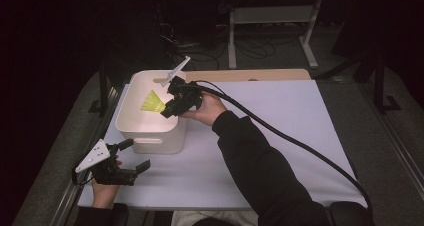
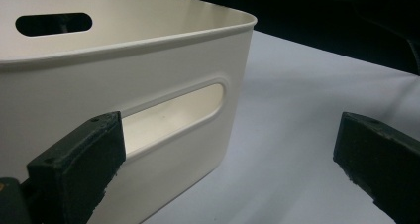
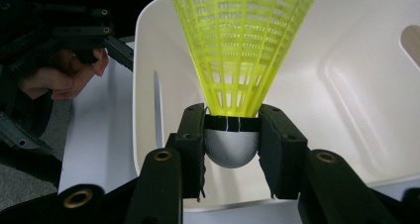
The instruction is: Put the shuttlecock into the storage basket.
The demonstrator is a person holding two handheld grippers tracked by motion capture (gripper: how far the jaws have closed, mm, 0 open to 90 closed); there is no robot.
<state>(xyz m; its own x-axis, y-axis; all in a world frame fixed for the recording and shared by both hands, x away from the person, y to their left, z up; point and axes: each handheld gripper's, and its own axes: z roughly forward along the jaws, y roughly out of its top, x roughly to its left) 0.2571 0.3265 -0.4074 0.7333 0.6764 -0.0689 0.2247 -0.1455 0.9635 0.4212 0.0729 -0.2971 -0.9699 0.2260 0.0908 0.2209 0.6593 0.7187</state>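
The yellow plastic shuttlecock (image 3: 241,50) with a grey rounded cork hangs over the open white plastic bin (image 1: 131,118), its cork clamped between the right gripper (image 3: 232,144)'s fingers (image 3: 281,144). The left gripper (image 1: 134,154) rests low on the white tabletop (image 1: 280,131) just beside the bin's handle slot, fingers (image 2: 79,164) spread wide, grasping nothing.

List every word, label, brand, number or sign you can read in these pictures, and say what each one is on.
None: no readable text on anything.
Yellow shuttlecock: a thin dark band around its grey cork, no print legible.
White storage bin: plain walls, no label.
Right hand-held gripper and left hand-held gripper: black parts, no markings legible.
White table mat: blank.
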